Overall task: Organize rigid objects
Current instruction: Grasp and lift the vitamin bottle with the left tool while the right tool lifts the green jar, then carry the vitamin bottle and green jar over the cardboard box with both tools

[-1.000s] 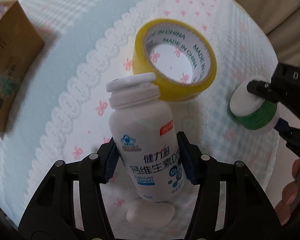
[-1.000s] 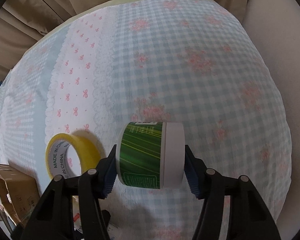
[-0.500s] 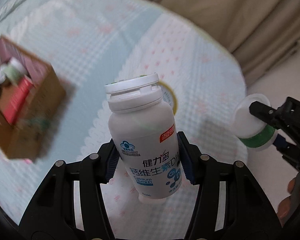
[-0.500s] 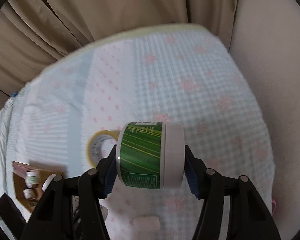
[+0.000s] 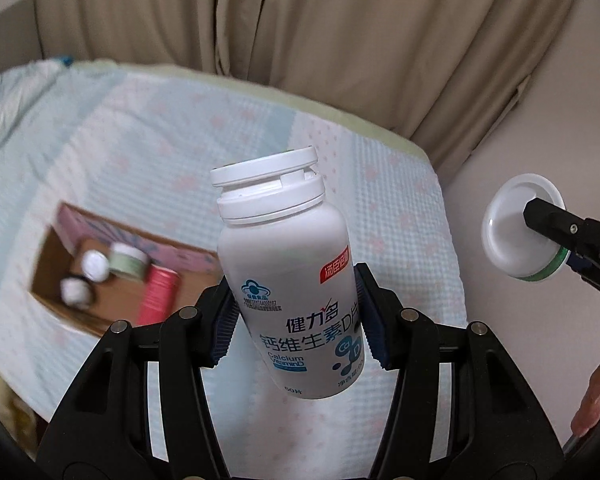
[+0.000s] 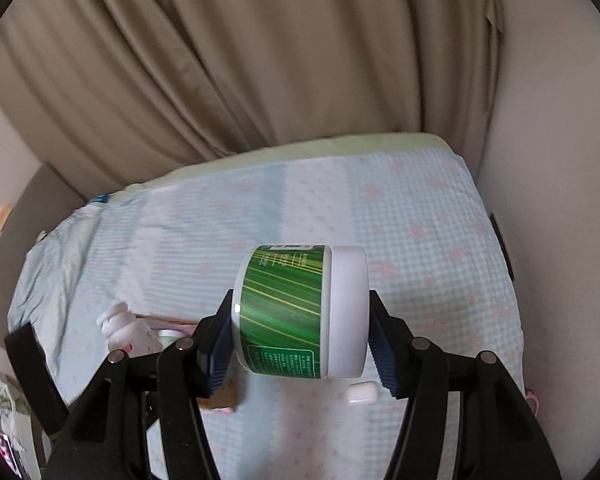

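Two grippers above the bed (image 6: pixel 440 232): left gripper (image 5: pixel 296 320) clamps one white bottle (image 5: pixel 288 280); right gripper (image 6: pixel 300 344) clamps one green jar (image 6: pixel 296 312). One box (image 5: pixel 112 312), far left, contains four containers.

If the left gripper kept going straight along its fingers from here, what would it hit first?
Probably the bedspread. The left gripper, shut on the white vitamin bottle, points down at open cover beside the cardboard box. Depth is uncertain.
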